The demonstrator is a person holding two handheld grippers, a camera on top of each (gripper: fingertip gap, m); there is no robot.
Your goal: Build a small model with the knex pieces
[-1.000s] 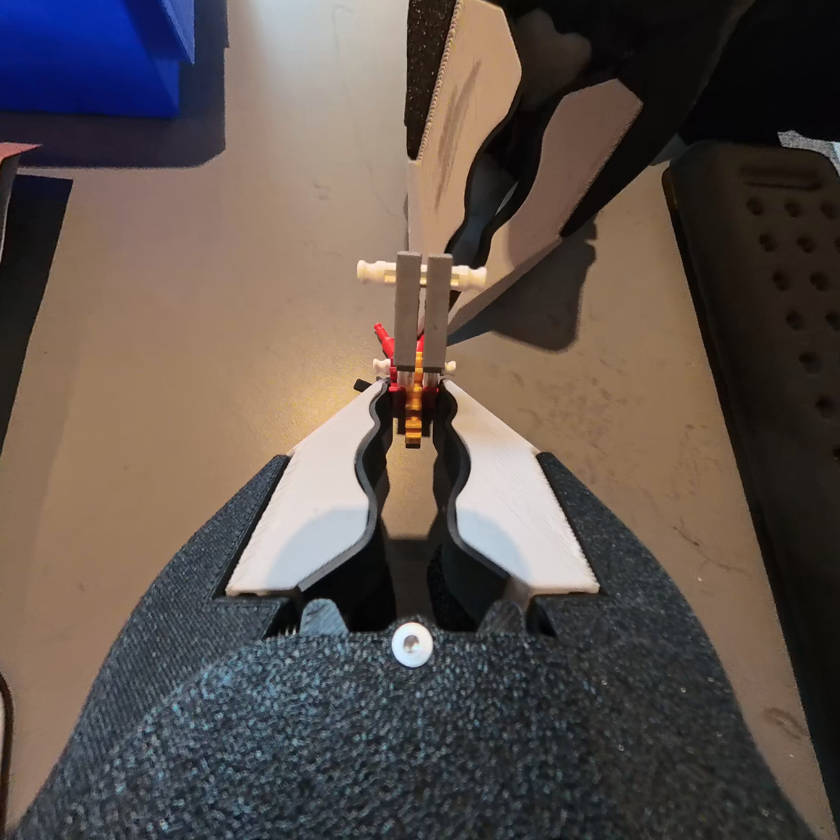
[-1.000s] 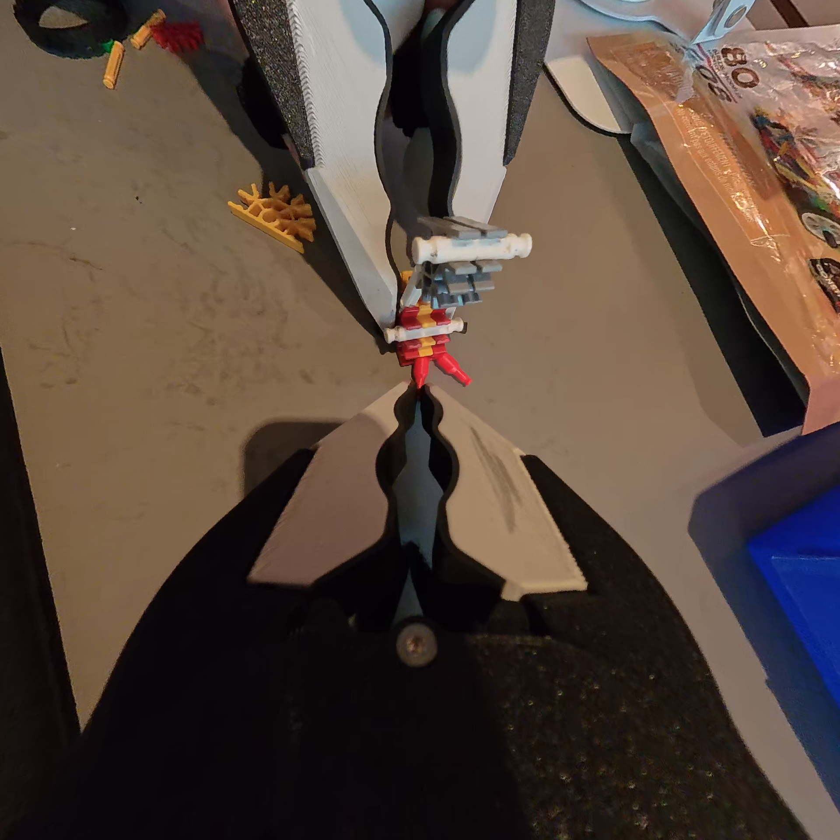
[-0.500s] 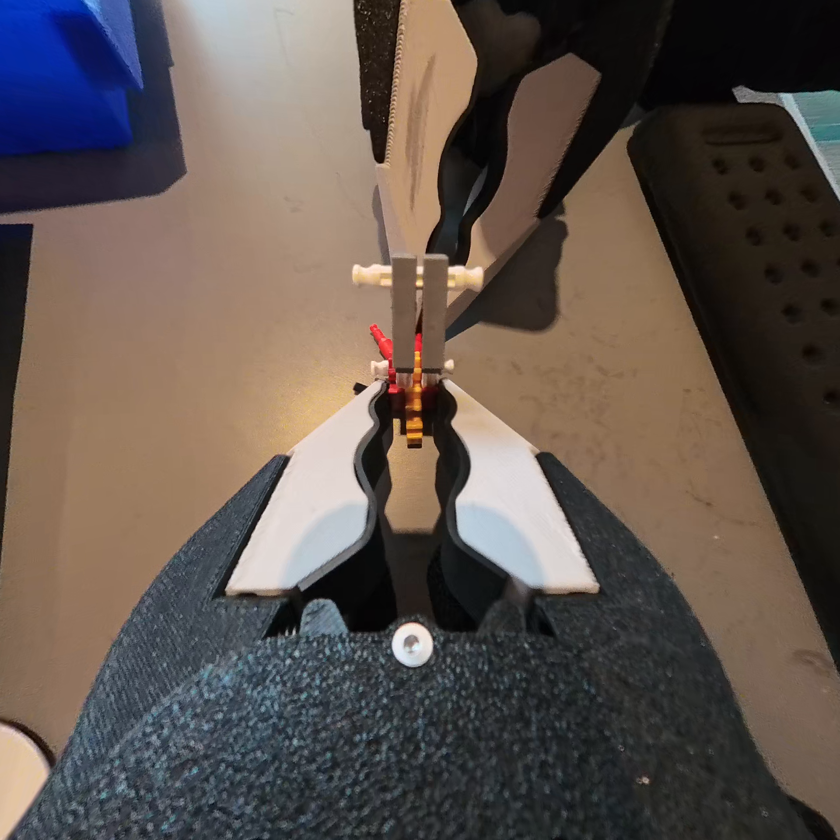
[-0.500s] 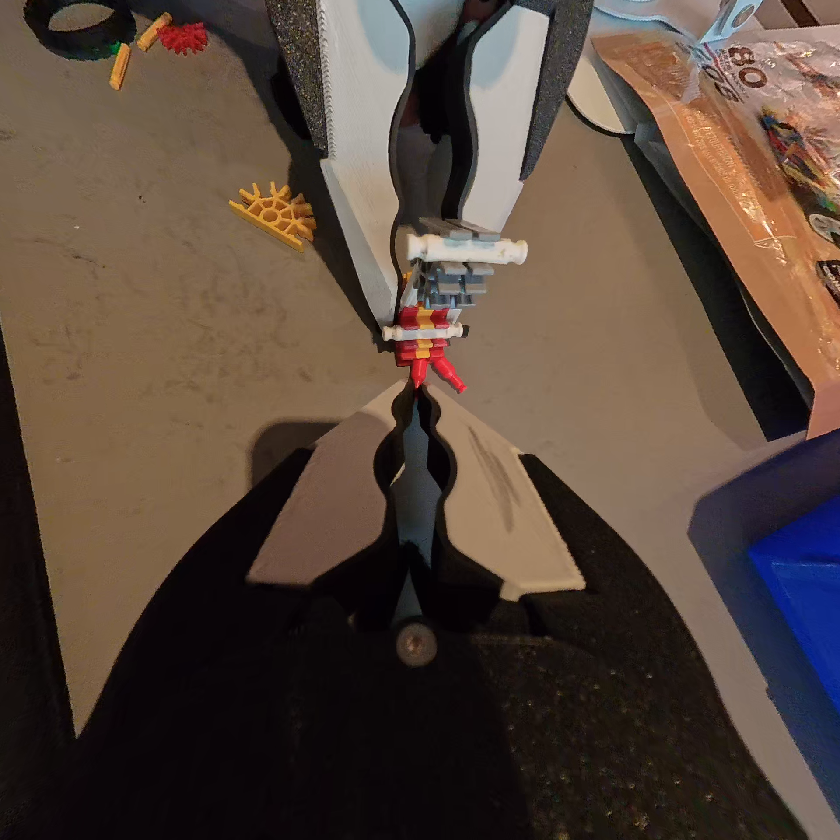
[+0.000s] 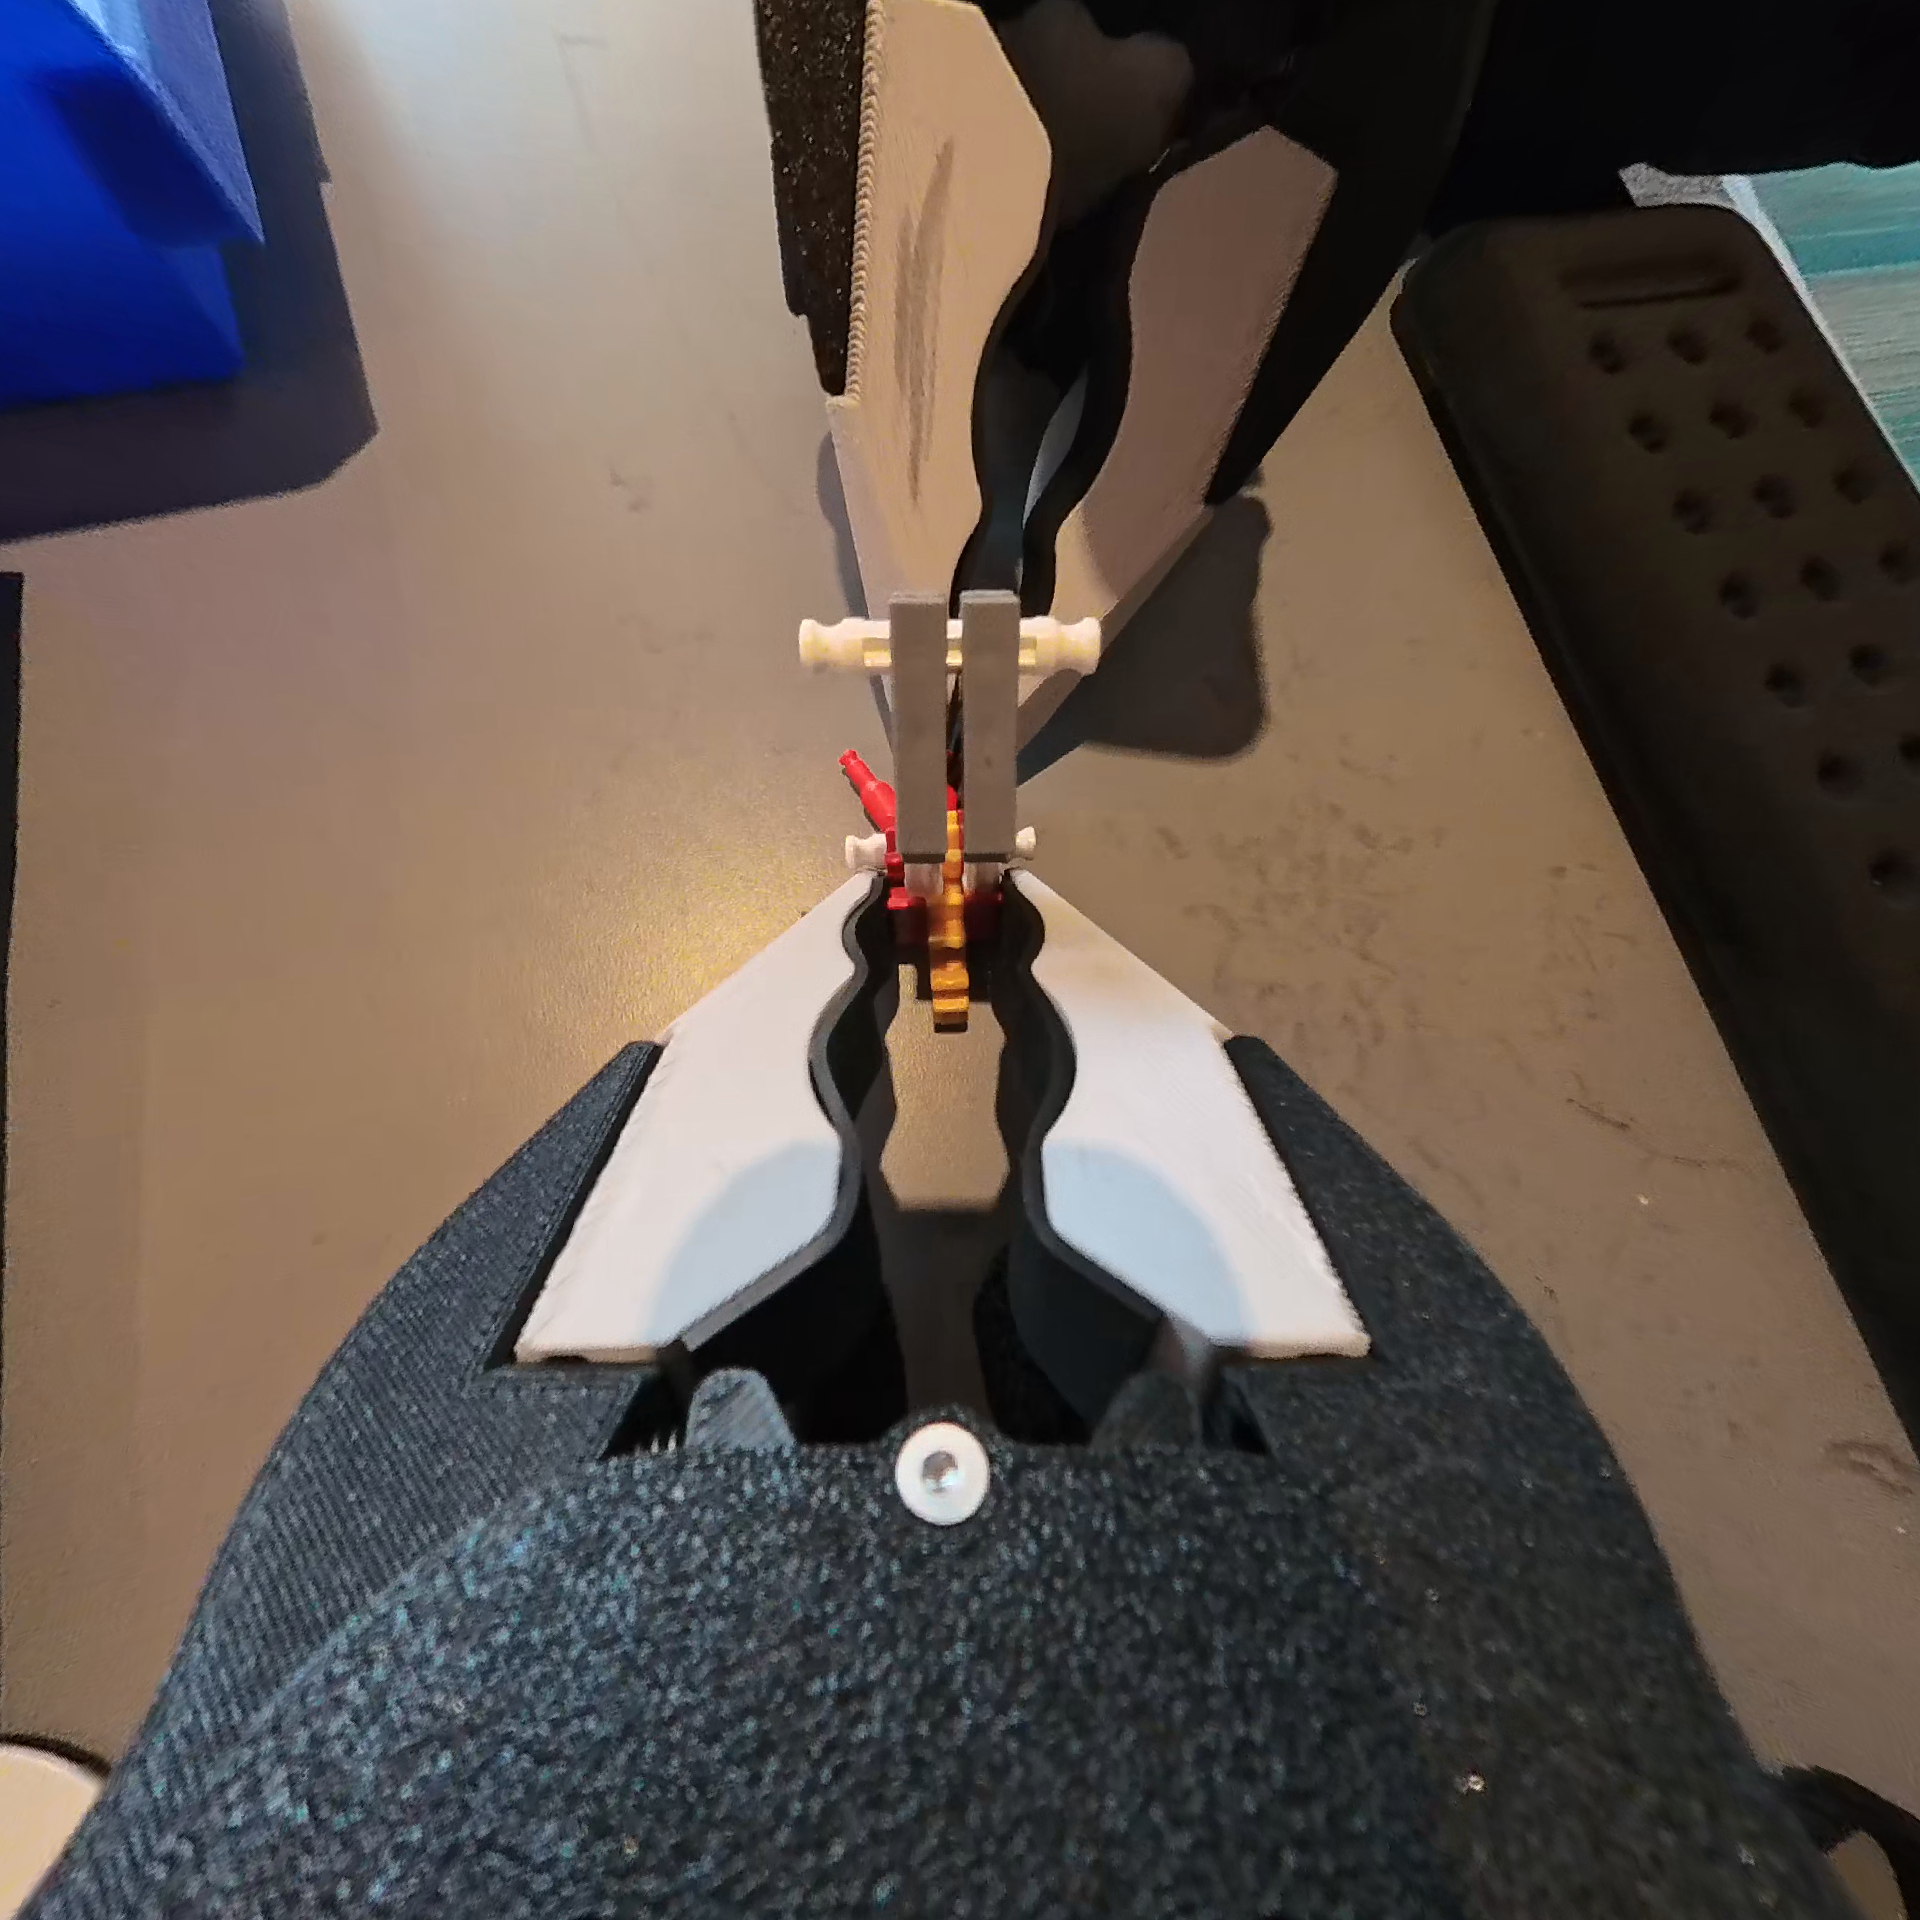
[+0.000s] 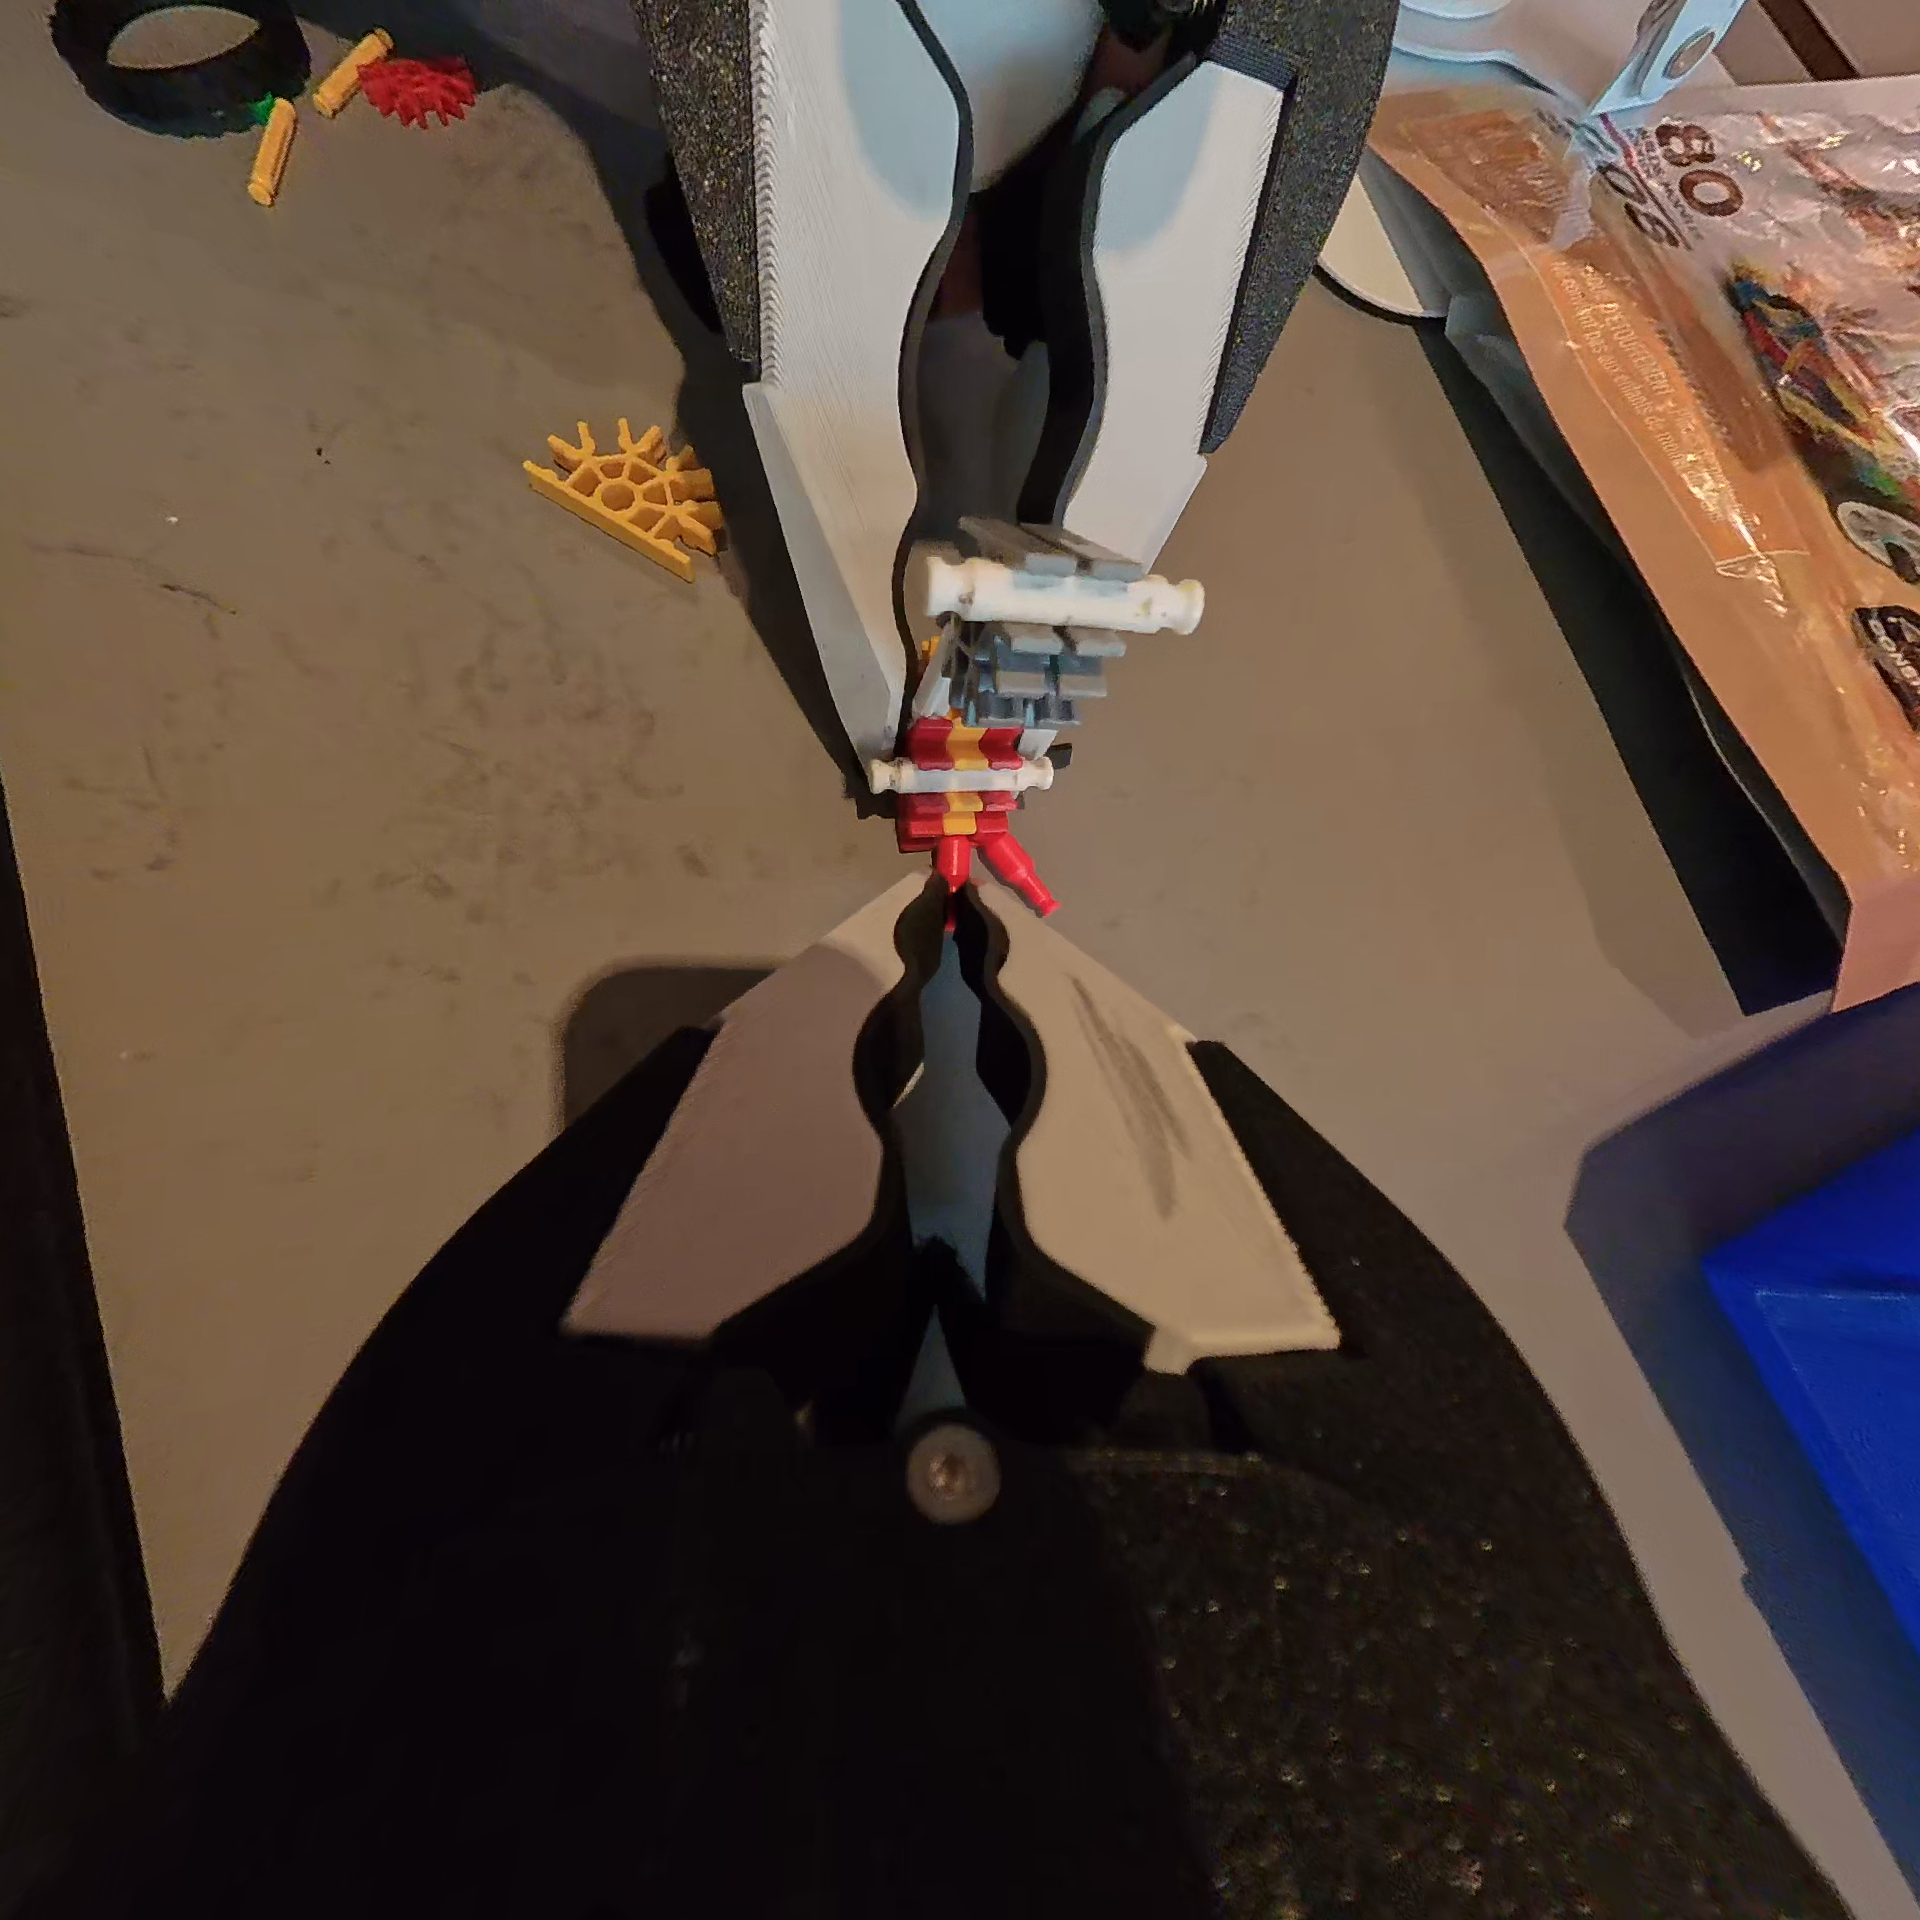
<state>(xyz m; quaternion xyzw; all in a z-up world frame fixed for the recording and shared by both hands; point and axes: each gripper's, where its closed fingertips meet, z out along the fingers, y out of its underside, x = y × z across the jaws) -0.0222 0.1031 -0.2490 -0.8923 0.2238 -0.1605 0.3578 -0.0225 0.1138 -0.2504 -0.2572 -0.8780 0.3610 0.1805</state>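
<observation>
Grey table (image 5: 436, 831) carried two claws meeting over one small toy build.
Largest to smallest: a blue plastic bin (image 6: 1829, 1382) and a brown printed packet (image 6: 1621, 436) lay at the table's edges, well apart from the work. The left claw (image 5: 948, 904) was clamped on the red-and-yellow end of a small plastic rod-and-connector assembly (image 6: 987, 717), apparently holding it above the table so the far end stayed reachable. The right claw (image 6: 951, 914) faced it, nearly closed and pinched on a thin red rod (image 6: 952, 871) jutting from that assembly, seemingly gripped end-on along its length. A loose yellow fan-shaped connector (image 6: 629, 494) lay beside the left claw.
</observation>
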